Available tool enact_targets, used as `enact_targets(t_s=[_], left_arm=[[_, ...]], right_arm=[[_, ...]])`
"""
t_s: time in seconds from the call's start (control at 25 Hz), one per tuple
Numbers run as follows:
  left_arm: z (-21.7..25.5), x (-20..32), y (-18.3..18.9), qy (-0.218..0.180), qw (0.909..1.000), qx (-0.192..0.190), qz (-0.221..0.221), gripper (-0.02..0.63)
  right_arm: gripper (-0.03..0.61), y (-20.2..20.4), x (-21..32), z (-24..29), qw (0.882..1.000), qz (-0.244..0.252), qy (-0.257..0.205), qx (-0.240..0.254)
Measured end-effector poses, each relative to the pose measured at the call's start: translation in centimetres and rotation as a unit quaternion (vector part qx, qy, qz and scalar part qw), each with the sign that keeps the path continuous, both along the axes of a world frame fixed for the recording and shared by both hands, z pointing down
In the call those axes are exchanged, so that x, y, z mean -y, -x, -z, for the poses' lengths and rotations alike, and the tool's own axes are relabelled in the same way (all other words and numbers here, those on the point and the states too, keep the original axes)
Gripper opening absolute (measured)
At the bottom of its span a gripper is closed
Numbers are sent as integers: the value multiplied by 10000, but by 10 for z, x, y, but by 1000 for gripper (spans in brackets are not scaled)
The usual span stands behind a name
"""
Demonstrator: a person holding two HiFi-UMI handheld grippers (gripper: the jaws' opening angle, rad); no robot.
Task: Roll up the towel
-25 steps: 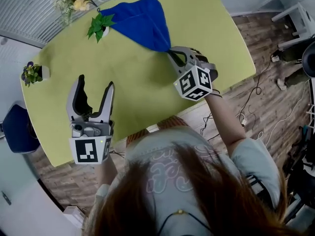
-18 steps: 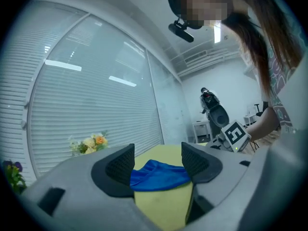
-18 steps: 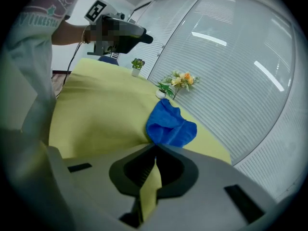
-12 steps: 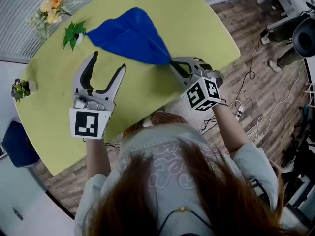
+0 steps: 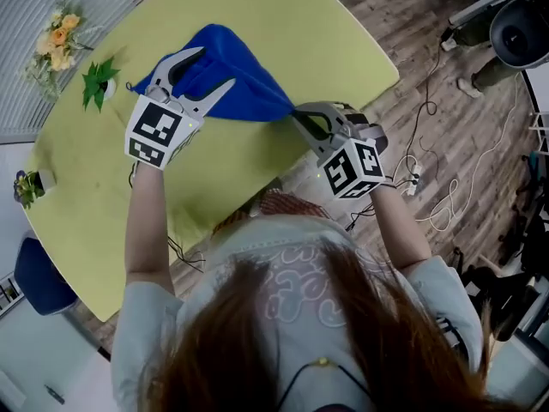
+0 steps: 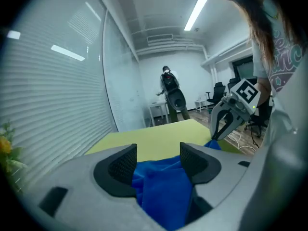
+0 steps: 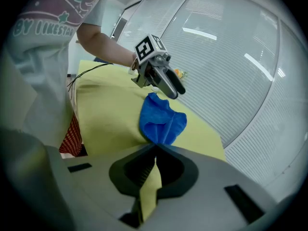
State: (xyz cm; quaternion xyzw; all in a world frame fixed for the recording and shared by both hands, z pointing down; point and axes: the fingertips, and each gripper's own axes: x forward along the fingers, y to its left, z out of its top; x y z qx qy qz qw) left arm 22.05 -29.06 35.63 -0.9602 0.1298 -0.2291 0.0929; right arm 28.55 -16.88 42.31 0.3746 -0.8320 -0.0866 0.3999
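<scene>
The blue towel [image 5: 256, 93] lay bunched toward the far side of the green table [image 5: 300, 33]. The right gripper [image 5: 297, 112], near the table's front edge, had its jaws pressed together on 1 towel corner. The left gripper [image 5: 216, 67], over the table, was spread wide. Its jaws had just been closing slightly, with cloth between them, not clamped. If they caught a thick fold, I think the roll could start crooked.

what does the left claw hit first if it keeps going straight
The blue towel: it already lies between the jaws of the left claw, open but just now closing; beyond, likely the table.
</scene>
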Motion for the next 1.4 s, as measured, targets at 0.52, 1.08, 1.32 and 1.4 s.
enact_targets(t_s=[0.52, 1.08, 1.32, 1.4], left_arm=[[-81, 32, -22, 1248, 9846, 1084, -570, 199], [-24, -7, 32, 1275, 9918, 60, 13, 17], [18, -47, 128, 1034, 9898, -448, 873, 17], [28, -59, 159, 947, 9867, -559, 1193, 17]], right_arm=[[12, -15, 0, 6, 9998, -176, -111, 80], [12, -17, 7, 18, 9990, -85, -262, 357], [12, 10, 8, 28, 9976, 410, -361, 435], [12, 28, 8, 38, 9950, 784, -440, 445]])
